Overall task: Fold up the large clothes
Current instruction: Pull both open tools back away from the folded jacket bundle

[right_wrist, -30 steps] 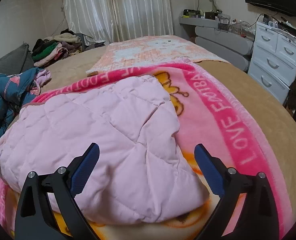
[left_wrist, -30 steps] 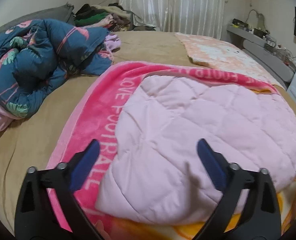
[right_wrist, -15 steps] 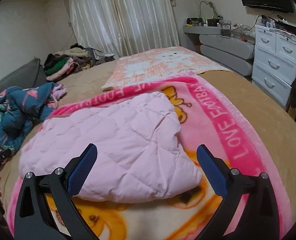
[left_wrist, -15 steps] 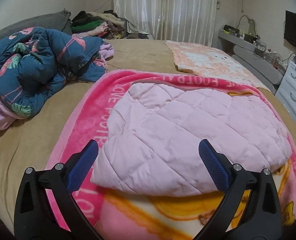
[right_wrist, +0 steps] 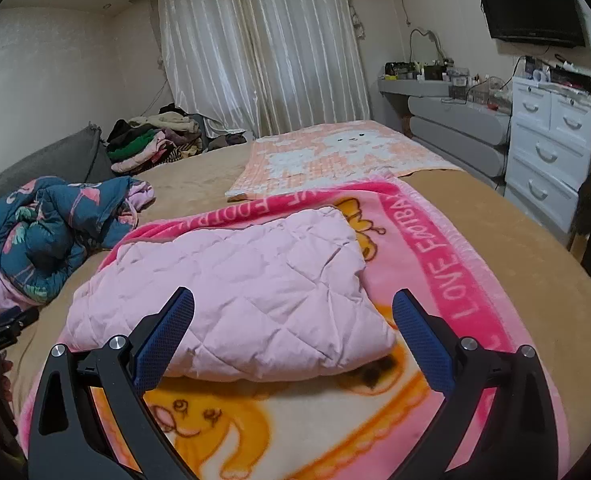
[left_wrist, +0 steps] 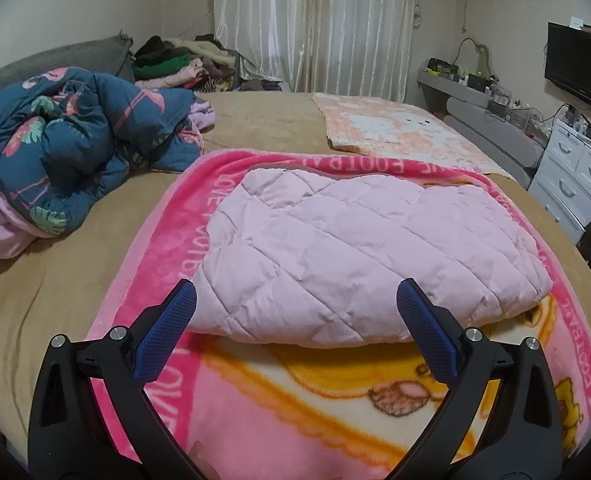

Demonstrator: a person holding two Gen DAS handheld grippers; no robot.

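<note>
Tongs gape above folded quilt.

The pale pink garment is quilted cloth, puffy and matt, stitched in diamonds with fine creases. Under it the pink blanket looks fleecy and soft. The bed wears a tan, short-napped cover. The crumpled blue duvet at the left is smooth printed cloth. Each hand-held gripper, left and right, has matt black plastic arms, blue dimpled pads and shiny metal screws. The far curtains have a satin sheen; the white drawers at the right look glossy.
</note>
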